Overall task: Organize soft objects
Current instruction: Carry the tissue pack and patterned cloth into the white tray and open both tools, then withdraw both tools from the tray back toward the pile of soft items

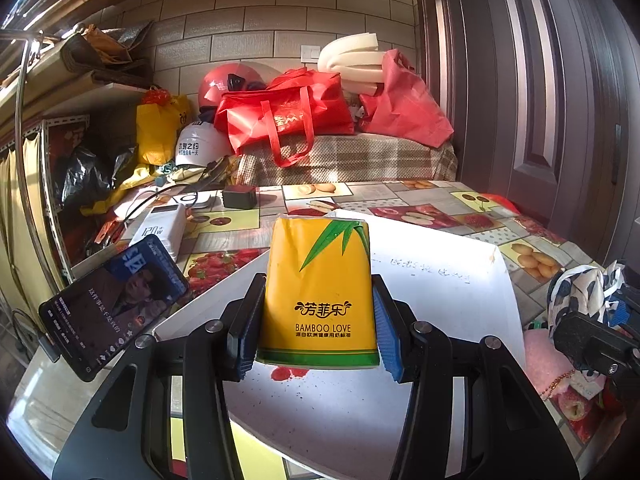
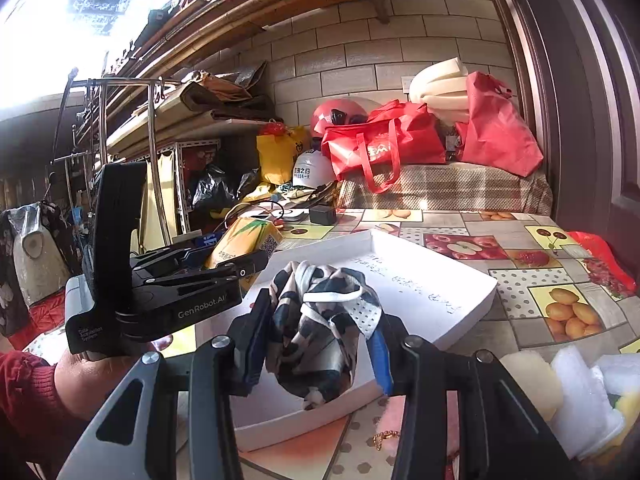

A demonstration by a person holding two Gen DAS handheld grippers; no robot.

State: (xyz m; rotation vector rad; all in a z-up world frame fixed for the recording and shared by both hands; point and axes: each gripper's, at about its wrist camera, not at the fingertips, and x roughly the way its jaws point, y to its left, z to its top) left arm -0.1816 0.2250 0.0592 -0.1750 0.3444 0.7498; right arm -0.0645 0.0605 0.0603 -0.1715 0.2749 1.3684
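My left gripper [image 1: 316,336] is shut on a yellow tissue pack [image 1: 320,288] printed "BAMBOO LOVE" and holds it over the shallow white tray [image 1: 460,292]. My right gripper [image 2: 320,344] is shut on a bunched black-and-white patterned scarf [image 2: 320,320], held over the near part of the white tray [image 2: 420,280]. In the right wrist view the left gripper [image 2: 256,258] shows at the left with the tissue pack [image 2: 240,240] in it. In the left wrist view the scarf [image 1: 580,292] and the right gripper's body show at the right edge.
A phone [image 1: 116,304] on a stand, a white power bank [image 1: 164,228] and a black charger [image 1: 239,196] lie at the left on the fruit-print tablecloth [image 1: 532,256]. A pink soft item [image 1: 548,360] and white foam pieces [image 2: 576,392] lie at the right. Red bags [image 1: 288,116] sit behind.
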